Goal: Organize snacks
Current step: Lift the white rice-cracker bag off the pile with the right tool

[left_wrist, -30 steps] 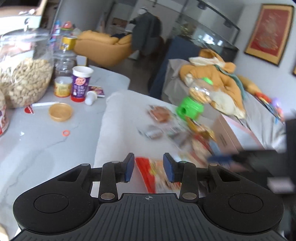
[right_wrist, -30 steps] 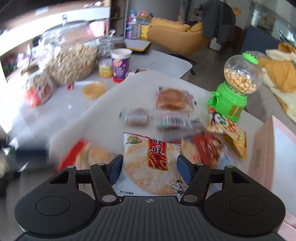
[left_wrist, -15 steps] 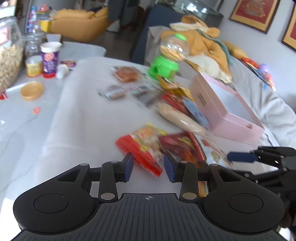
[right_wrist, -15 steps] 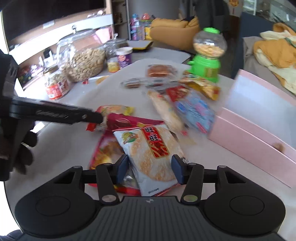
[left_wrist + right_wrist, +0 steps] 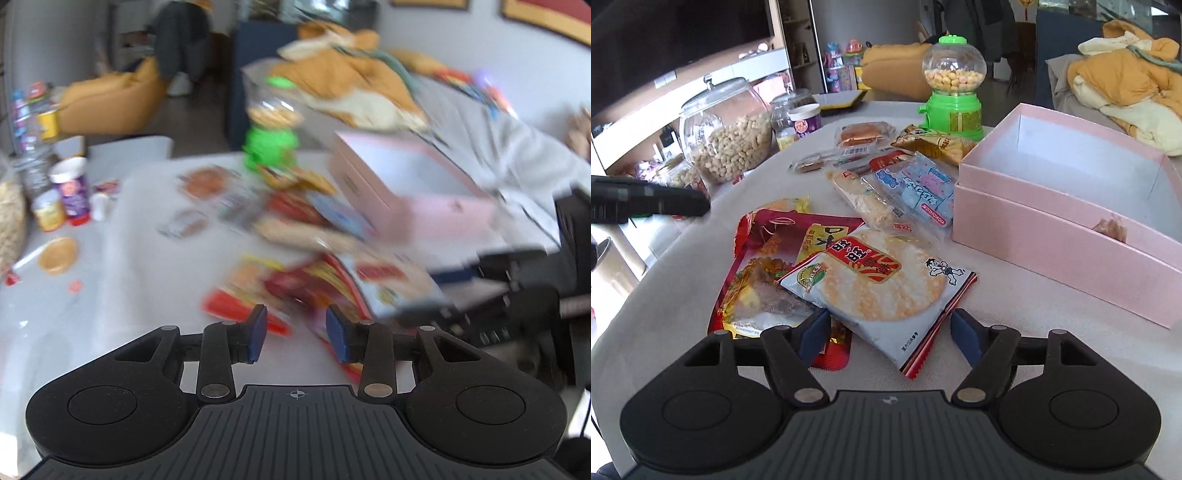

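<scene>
Several snack packets lie on a white cloth. A white rice-cracker packet lies on a red packet, just ahead of my open, empty right gripper. Behind them lie a long cracker pack, a blue packet, a yellow packet and a wrapped bun. An open pink box stands at right. My left gripper is open and empty above blurred red packets; the pink box shows there too.
A green candy dispenser stands behind the snacks. A big glass jar of peanuts, a purple cup and small jars stand at left. The left gripper's finger reaches in from the left. A sofa with orange bedding is behind.
Both grippers have swung; the right one has come lower and nearer to the rice-cracker packet and opened wider. The left view is now blurred by motion.
</scene>
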Demonstrator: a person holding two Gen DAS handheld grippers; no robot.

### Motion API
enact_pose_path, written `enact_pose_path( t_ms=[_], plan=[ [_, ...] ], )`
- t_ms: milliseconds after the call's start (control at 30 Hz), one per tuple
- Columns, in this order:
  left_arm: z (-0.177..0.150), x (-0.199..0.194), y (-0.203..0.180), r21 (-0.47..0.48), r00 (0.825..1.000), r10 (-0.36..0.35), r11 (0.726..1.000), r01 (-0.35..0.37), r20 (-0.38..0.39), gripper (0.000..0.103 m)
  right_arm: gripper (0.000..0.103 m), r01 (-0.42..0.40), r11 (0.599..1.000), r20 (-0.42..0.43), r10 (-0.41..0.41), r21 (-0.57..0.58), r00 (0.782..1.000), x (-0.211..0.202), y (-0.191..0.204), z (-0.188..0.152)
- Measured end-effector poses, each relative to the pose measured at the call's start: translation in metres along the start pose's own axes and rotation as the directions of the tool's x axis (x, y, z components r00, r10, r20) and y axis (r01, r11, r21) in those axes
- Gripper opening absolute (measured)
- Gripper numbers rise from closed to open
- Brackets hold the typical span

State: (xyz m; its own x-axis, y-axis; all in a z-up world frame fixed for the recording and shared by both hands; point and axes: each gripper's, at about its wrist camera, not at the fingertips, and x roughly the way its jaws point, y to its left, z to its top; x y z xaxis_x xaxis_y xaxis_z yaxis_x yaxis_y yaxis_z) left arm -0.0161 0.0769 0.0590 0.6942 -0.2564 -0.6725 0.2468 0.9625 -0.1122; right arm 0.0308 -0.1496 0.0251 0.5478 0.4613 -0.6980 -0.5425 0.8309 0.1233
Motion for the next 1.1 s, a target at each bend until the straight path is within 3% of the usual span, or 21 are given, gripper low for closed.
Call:
enact_pose_path(
  t_ms=[100,233,300,400,533,667,733,800,933,1033,1100],
  plan=[
    [-0.004,0.017,-0.020,-0.004,1.000,0.018,1.000,-0.018,-0.002,0.041,0.072,0.029,1.000,0.004,-0.029,-0.009,1.000,-0.006,-0.002,-0.006],
    [-0.006,0.035,-0.041,0.097,0.988,0.147,0.984,-0.151,0.050,0.048,0.072,0.119,0.993,0.013,-0.118,-0.027,0.993,-0.018,-0.009,-0.018],
    [-0.007,0.038,-0.040,0.122,0.984,0.166,0.977,-0.173,0.062,0.050,0.072,0.131,0.991,0.012,-0.131,-0.004,0.991,-0.027,-0.016,-0.021],
    [-0.008,0.034,-0.026,0.093,0.984,0.169,0.980,-0.175,0.064,0.051,0.072,0.126,0.992,0.046,-0.127,0.018,0.991,-0.041,-0.018,-0.021],
    [-0.007,0.023,-0.003,0.029,0.963,0.259,0.965,-0.262,0.072,0.049,0.072,0.112,0.994,0.090,-0.112,-0.005,0.990,-0.038,-0.002,0.001],
    [-0.006,0.010,0.018,-0.091,0.975,0.213,0.974,-0.208,0.055,0.046,0.072,0.086,0.996,0.098,-0.089,0.032,0.991,-0.004,0.016,0.031],
    [-0.006,0.005,0.016,-0.087,0.977,0.208,0.975,-0.202,0.056,0.046,0.072,0.081,0.996,0.059,-0.083,0.031,0.995,0.019,0.023,0.039],
    [-0.005,0.003,0.015,-0.080,0.977,0.205,0.976,-0.200,0.062,0.046,0.073,0.128,0.992,0.041,-0.128,0.003,0.991,0.029,0.028,0.037],
    [-0.002,0.010,0.010,-0.102,0.988,0.142,0.986,-0.135,0.062,0.046,0.073,0.144,0.988,0.024,-0.143,-0.052,0.989,0.012,0.019,0.020],
    [0.001,0.020,-0.005,-0.103,0.997,0.063,0.993,-0.058,0.051,0.046,0.074,0.215,0.975,0.035,-0.214,-0.056,0.976,-0.009,-0.005,-0.002],
    [0.004,0.030,-0.017,-0.097,0.999,0.021,0.995,-0.018,0.037,0.052,0.076,0.256,0.966,0.048,-0.255,-0.031,0.966,-0.023,-0.024,-0.015]
  ],
)
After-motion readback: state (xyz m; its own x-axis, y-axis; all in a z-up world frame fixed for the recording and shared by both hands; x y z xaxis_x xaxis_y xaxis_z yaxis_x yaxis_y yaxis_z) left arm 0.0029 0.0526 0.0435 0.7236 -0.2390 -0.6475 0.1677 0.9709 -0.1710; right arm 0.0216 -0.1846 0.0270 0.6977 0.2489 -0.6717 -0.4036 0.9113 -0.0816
